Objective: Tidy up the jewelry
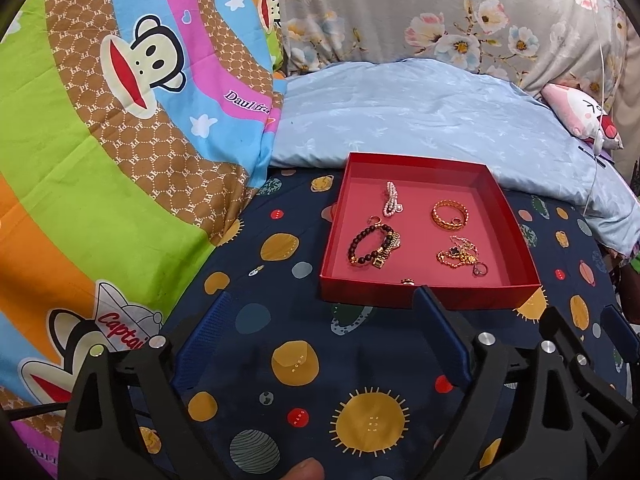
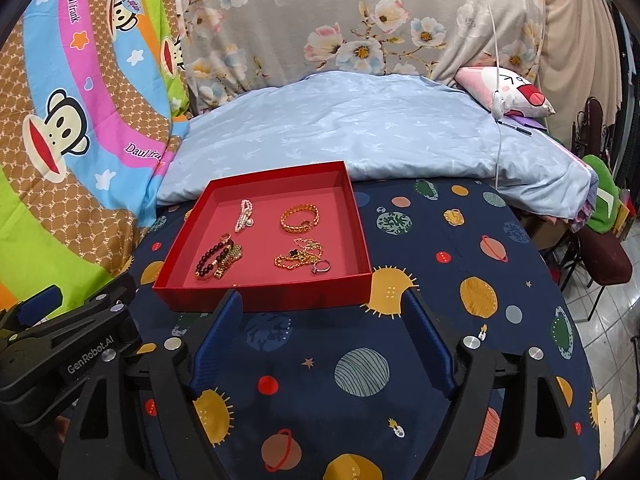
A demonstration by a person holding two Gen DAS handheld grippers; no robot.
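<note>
Red tray (image 1: 424, 294): on navy planet-print sheet (image 1: 304, 360), just past both claws; far edge near pale blue pillow (image 1: 400, 112).
Pearls (image 1: 391, 199): tray back-left, lying loose.
Gold bangle (image 1: 449, 212): tray back-right, small ring resting at its rim.
Dark bead bracelet (image 1: 366, 242): tray front-left, touching gold watch-like piece (image 1: 387, 246) beside it.
Gold chains (image 1: 460, 256): tangled heap front-right w/ black clover charm; silver ring (image 2: 321, 266) at heap's near edge.
Small gold bit (image 1: 408, 281): by tray's near wall, too small to tell what.
Left claw (image 1: 324, 300): spread wide, nothing betw. blue pads, hovering over sheet short of tray; right pad tip overlapping tray's near wall in view.
Right claw (image 2: 324, 300): also wide apart, empty, aimed at tray's near wall; tips close to it, contact unclear.
Thumb (image 1: 306, 472): at bottom edge, left view.
Cartoon quilt (image 1: 100, 160): left of tray.
</note>
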